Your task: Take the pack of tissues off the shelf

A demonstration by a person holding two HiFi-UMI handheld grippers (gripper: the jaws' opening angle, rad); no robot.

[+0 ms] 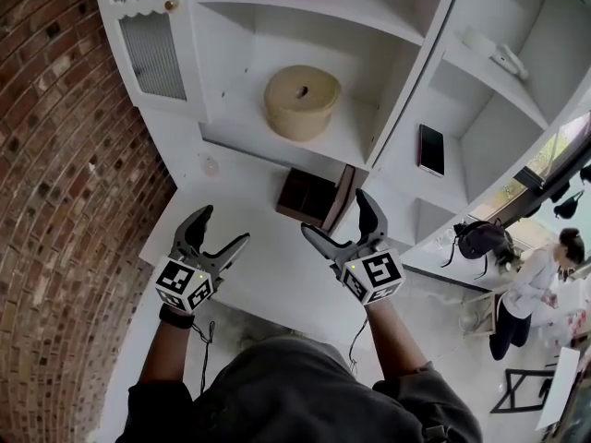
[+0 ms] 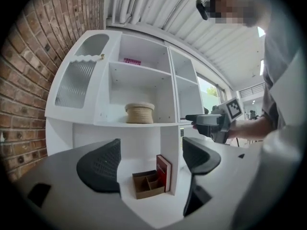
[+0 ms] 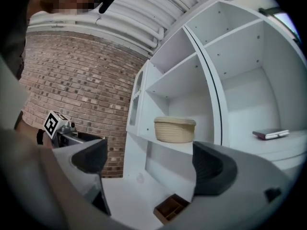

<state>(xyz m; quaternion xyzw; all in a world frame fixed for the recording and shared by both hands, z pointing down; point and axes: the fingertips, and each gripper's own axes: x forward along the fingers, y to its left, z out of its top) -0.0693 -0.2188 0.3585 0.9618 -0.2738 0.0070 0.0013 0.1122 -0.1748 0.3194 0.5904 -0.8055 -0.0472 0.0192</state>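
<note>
The left gripper has its jaws spread wide with nothing between them. The right gripper is likewise wide open and empty. Both hang side by side over the front part of the white counter, short of the shelf unit.

In the left gripper view, a brown divided box and a red book show in the gap between the jaws. They sit in the low compartment at the back of the counter, with the book upright between the box and the divider panel.

One shelf above them, a round woven basket stands about the middle of its shelf. It shows between the jaws in the right gripper view.

The flat pink pack, seemingly the tissues, lies one shelf higher still, toward the back wall. It is well above and beyond both pairs of jaws and is touched by neither.

A dark flat phone-like slab lies on a shelf in the right-hand section. A brick wall stands at the left of the unit.
</note>
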